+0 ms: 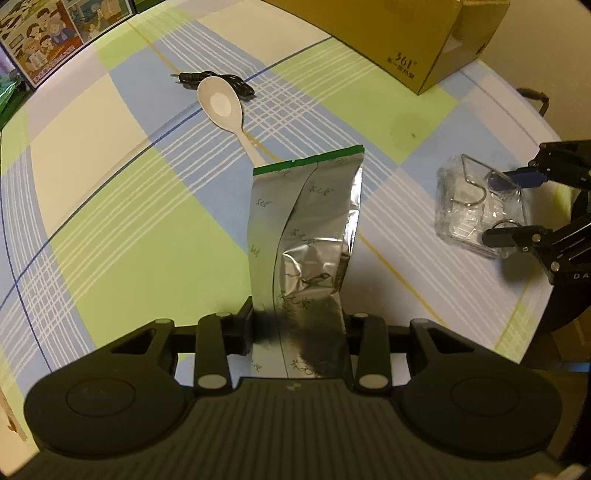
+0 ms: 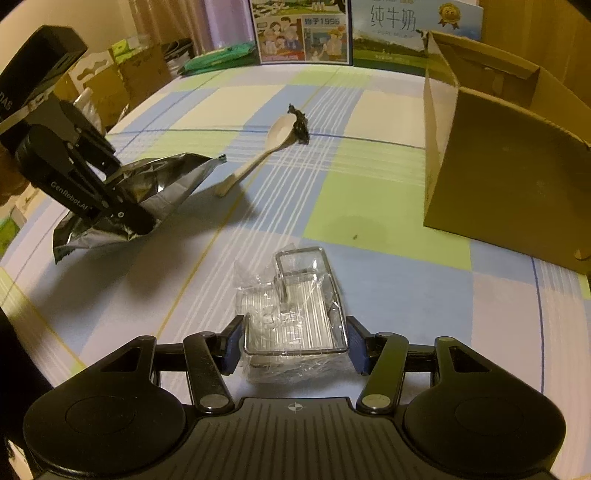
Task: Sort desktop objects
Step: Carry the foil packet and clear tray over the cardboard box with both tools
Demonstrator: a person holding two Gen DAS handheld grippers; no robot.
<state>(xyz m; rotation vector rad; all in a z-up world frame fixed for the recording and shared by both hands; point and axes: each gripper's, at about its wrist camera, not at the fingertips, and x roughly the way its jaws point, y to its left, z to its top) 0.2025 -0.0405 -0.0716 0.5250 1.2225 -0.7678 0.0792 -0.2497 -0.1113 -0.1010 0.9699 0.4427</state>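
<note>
A silver foil bag [image 1: 306, 229] with a green top edge stands up between the fingers of my left gripper [image 1: 297, 325], which is shut on its lower part. From the right wrist view the bag [image 2: 162, 177] hangs tilted just above the cloth in the left gripper [image 2: 136, 218]. A clear plastic-wrapped package [image 2: 295, 306] with a wire frame lies on the table. My right gripper [image 2: 295, 347] has a blue pad pressed to each side of it. The left wrist view shows that package [image 1: 476, 206] and the right gripper [image 1: 517, 205] at the right.
A white spoon [image 1: 221, 105] lies mid-table with a coiled black cable [image 1: 236, 83] at its bowl. An open cardboard box [image 2: 498, 166] stands at the right. Printed cartons [image 2: 303, 33] line the far edge of the checked tablecloth [image 1: 110, 184].
</note>
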